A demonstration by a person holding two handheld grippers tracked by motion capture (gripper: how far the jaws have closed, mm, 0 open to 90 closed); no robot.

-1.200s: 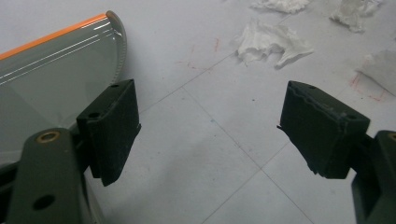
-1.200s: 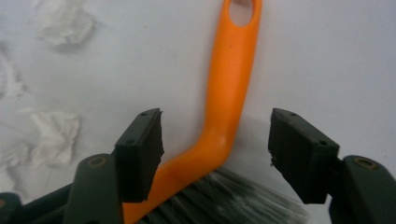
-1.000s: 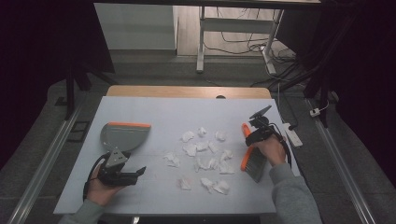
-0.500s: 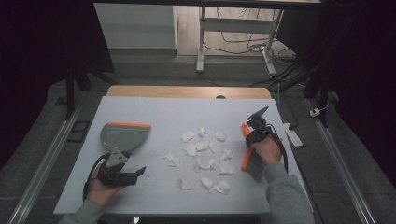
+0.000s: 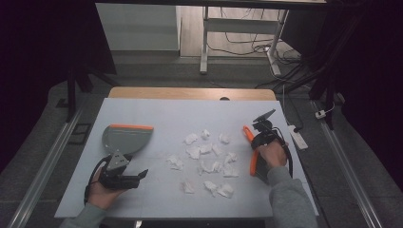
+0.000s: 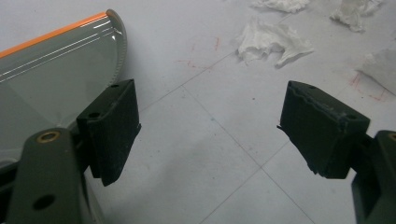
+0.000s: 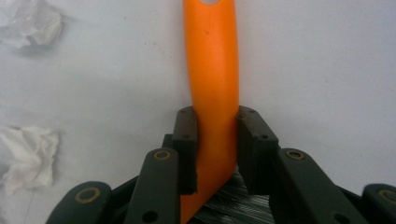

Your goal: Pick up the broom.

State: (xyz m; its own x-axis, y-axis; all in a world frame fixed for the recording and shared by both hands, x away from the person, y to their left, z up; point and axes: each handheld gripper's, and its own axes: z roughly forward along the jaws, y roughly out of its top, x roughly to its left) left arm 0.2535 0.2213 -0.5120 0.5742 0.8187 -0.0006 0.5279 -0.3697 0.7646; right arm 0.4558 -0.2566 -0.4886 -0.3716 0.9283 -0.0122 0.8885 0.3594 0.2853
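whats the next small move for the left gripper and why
Probably ease the left gripper toward the dustpan and close on its edge. Its jaws stand open with nothing between them, the dustpan lies just beside one jaw, and the right gripper is already shut on the orange brush, with paper scraps spread over the table.

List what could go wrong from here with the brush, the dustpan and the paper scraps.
1. The right gripper pinches the smooth orange brush handle between narrow jaws; it could twist or slip during a sweep.
2. The left gripper is open beside the dustpan, not holding it, so sweeping may push it away.
3. The crumpled paper scraps are scattered and may roll off the table.
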